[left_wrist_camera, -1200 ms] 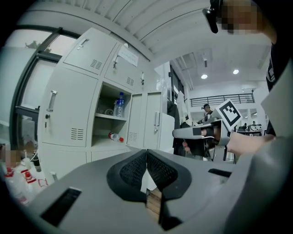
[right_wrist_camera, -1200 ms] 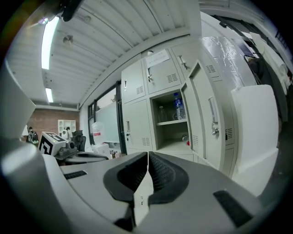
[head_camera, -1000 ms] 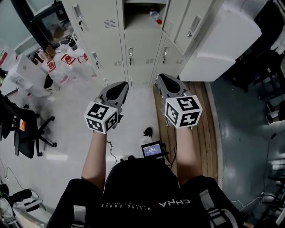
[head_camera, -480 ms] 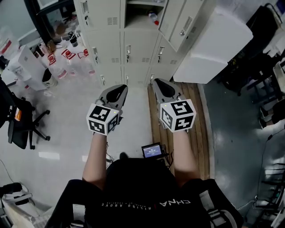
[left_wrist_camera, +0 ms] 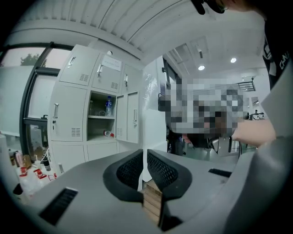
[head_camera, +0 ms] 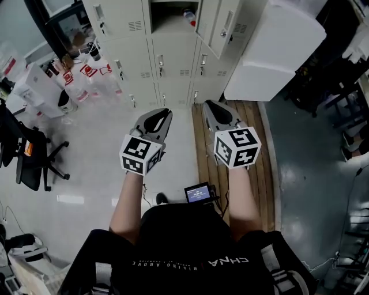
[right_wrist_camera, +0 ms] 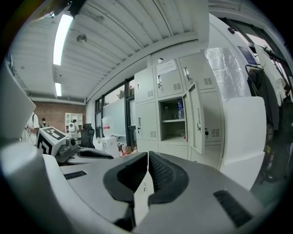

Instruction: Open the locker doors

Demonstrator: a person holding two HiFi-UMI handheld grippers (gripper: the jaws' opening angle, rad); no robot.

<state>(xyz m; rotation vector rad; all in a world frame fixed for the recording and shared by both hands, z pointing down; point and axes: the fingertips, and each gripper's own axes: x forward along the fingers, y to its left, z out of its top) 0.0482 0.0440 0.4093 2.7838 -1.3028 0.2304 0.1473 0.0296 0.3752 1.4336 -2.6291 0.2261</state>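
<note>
Left gripper (head_camera: 164,111) and right gripper (head_camera: 208,104) are both closed on nothing, held side by side, well short of the lockers (head_camera: 173,63). One door (head_camera: 222,26) stands open with a bottle (head_camera: 189,15) on the shelf inside; the other doors are shut, and the top row is cut off in the head view. White box (head_camera: 277,52) stands just right of the lockers, chair (head_camera: 31,158) far left.
</note>
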